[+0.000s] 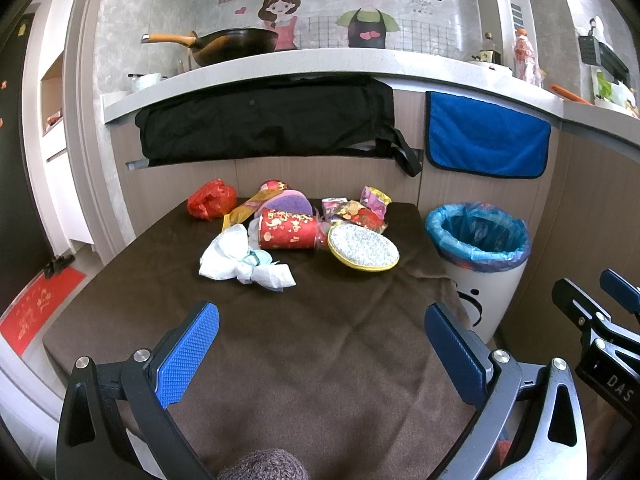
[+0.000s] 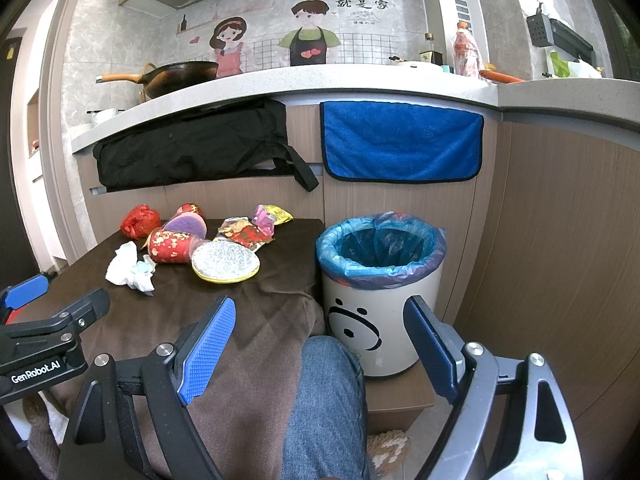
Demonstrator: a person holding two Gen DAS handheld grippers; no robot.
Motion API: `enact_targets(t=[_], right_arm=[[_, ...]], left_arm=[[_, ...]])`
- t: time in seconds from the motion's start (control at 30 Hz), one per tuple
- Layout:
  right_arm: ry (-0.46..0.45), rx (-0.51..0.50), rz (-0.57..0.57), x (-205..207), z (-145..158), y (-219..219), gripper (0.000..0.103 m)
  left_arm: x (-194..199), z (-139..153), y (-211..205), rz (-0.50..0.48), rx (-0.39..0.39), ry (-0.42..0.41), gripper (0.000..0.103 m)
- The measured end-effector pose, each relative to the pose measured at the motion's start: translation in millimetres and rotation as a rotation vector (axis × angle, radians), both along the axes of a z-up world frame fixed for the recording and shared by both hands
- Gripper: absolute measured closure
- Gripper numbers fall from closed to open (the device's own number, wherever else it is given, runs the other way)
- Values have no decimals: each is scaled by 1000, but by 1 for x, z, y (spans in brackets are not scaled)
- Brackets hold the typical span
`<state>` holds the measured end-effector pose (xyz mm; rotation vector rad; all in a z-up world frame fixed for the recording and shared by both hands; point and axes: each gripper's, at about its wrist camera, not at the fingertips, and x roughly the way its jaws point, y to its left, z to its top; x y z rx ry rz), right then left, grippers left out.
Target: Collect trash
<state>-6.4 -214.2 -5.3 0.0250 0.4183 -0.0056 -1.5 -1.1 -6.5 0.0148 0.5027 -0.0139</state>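
Note:
Trash lies in a heap at the far end of a brown-clothed table [image 1: 312, 340]: a crumpled white tissue [image 1: 244, 260], a red paper cup [image 1: 288, 229] on its side, a silver-and-yellow round pad [image 1: 363, 247], a red plastic bag [image 1: 211, 199], a purple round pad [image 1: 290, 204] and shiny wrappers [image 1: 356, 210]. A white bin [image 2: 380, 280] with a blue liner stands right of the table. My left gripper [image 1: 320, 312] hovers open over the near table, well short of the heap. My right gripper [image 2: 320, 312] is open too, near the bin, with nothing between its fingers.
Behind the table runs a kitchen counter [image 1: 320, 66] with a black cloth [image 1: 264, 120] and a blue towel [image 1: 486, 136] hanging from it, and a wok [image 1: 232, 44] on top. A person's jeans-clad knee [image 2: 324, 400] sits below the right gripper. A red mat [image 1: 36, 312] lies on the floor at left.

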Motion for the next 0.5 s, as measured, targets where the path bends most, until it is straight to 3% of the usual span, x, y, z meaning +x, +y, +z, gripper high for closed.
enact_targets(t=[0.3, 0.5], right_arm=[[1, -13, -3, 5, -4, 2, 19], [21, -11, 40, 32, 1, 5, 19]], left_arm=[[11, 0, 4, 1, -22, 8, 1], [27, 5, 28, 28, -56, -23, 1]])
